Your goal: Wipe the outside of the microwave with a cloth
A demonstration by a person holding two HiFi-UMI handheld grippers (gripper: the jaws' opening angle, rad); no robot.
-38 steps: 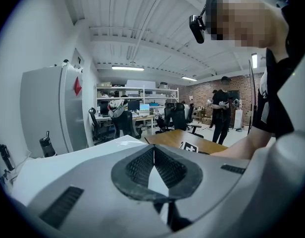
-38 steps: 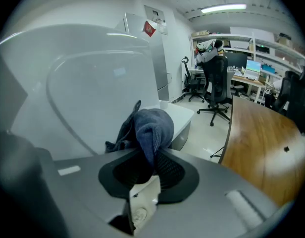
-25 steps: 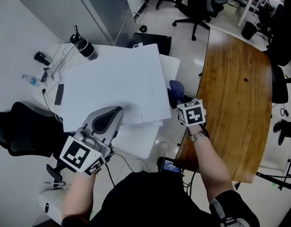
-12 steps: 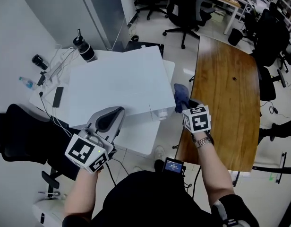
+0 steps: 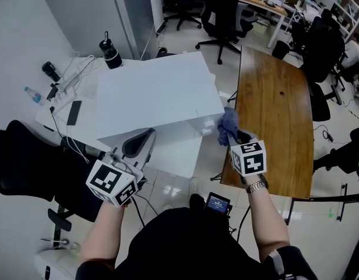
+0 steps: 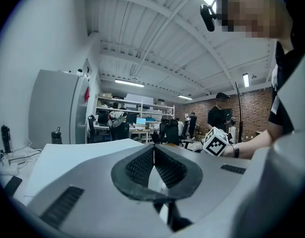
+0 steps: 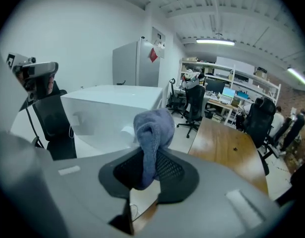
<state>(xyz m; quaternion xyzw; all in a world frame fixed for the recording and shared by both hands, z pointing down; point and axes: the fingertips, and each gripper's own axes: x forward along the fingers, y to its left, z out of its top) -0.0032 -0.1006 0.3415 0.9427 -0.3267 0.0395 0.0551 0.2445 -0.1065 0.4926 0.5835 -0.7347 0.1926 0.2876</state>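
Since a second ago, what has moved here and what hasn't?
The right gripper, gripping the blue cloth, has moved along the right side of the microwave to its near corner. The left gripper has drawn back from the top's edge. Grips unchanged: cloth held, left gripper shut and empty.

The big white microwave [image 5: 156, 95] fills 12 o'clock. Its flat top is bare, so fingers can slide over it. At 2 o'clock the brown wooden table [image 5: 273, 104] stands near it. Only a thin strip of floor [image 5: 227, 77] runs between them, and my right fingers [image 7: 173, 171] with the cloth [image 5: 227, 127] sit in that tight gap. At 10 o'clock a black bottle [image 5: 111, 52], cords [image 5: 69, 83] and a phone [image 5: 73, 112] crowd the white surface [image 5: 86, 92]. A black chair [image 5: 22, 156] blocks 8 o'clock.
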